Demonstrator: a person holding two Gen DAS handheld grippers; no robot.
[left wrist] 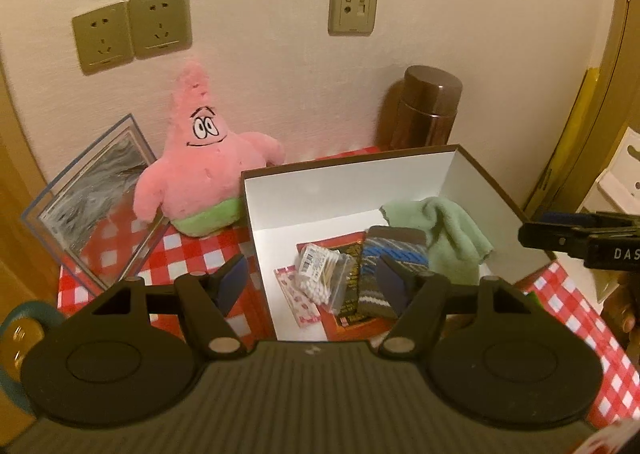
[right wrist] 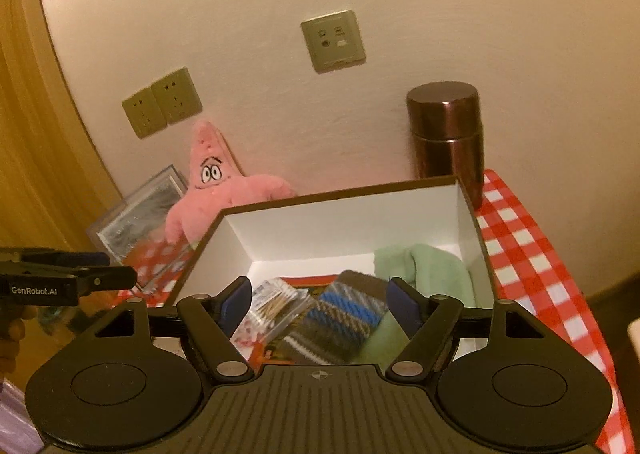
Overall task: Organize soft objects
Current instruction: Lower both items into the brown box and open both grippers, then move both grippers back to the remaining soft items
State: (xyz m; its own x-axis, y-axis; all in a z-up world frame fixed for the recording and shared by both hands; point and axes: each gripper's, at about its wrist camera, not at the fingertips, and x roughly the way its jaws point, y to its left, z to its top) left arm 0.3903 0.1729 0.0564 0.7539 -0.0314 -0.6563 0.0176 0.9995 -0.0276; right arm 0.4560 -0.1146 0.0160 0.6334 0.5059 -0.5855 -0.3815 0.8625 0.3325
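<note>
A pink star plush sits upright against the wall, left of an open white box; it also shows in the right wrist view. Inside the box lie a green cloth, a striped knit piece and a bag of cotton swabs. In the right wrist view the box holds the same cloth and knit piece. My left gripper is open and empty over the box's left wall. My right gripper is open and empty above the box's near side.
A clear acrylic box leans left of the plush. A brown metal flask stands behind the box by the wall. A red checked cloth covers the table. Wall sockets are above. A red packet lies in the box.
</note>
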